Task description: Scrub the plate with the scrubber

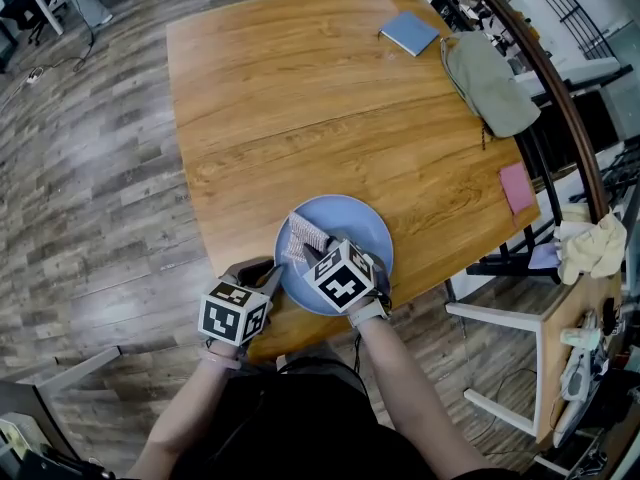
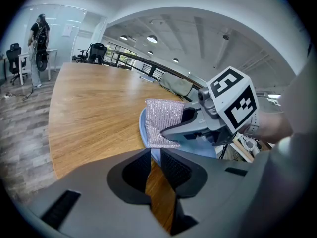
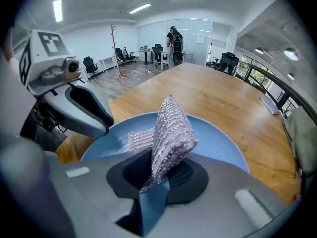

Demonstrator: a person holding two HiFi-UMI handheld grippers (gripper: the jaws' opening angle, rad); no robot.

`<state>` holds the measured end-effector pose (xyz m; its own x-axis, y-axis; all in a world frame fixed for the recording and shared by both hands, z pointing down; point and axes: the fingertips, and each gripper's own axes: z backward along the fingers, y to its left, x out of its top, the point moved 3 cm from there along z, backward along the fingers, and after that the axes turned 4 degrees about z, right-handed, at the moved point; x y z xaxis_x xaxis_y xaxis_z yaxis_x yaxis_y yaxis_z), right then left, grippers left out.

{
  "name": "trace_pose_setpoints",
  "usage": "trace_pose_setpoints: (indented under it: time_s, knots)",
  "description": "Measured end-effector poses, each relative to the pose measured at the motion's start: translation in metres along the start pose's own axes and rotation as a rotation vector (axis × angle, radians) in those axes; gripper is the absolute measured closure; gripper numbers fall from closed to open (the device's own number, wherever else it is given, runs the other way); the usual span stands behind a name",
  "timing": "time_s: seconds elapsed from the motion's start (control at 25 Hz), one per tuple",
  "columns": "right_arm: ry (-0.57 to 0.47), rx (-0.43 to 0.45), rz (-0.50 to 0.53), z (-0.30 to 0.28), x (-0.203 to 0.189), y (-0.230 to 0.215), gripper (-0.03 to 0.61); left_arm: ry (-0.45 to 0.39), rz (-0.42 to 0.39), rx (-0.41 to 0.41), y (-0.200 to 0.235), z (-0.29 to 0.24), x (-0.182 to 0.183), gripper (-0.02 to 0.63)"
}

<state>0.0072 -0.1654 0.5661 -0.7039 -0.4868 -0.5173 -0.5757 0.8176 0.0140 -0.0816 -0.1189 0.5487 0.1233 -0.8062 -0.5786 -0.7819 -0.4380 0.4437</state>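
Left gripper (image 1: pixel 270 281) jaws are pressed nearly together on the near-left rim of a round pale-blue plate (image 1: pixel 362 226), which sits at the near edge of a wooden table (image 1: pixel 300 98). Pinched in the right gripper (image 1: pixel 320 254) is a silver mesh scrubber (image 1: pixel 303 236), its long axis rising away from the jaws over the plate's left half. Broad bare tabletop lies beyond. The scrubber's upright fold is shown only by the right gripper view.
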Motion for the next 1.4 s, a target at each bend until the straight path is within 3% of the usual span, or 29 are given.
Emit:
trace_pose_setpoints:
  time_s: [0.56, 0.92, 1.4]
  knots:
    - [-0.003, -0.113, -0.171, 0.015, -0.025, -0.048, 0.508, 0.002, -0.009, 0.002, 0.002, 0.001, 0.0, 0.555]
    - [0.042, -0.138, -0.185, 0.031, -0.057, -0.047, 0.508, 0.002, -0.021, 0.017, 0.002, 0.001, 0.001, 0.555]
    - [0.108, -0.111, -0.182, 0.05, -0.083, -0.029, 0.508, 0.002, -0.056, 0.059, 0.002, 0.003, 0.0, 0.584]
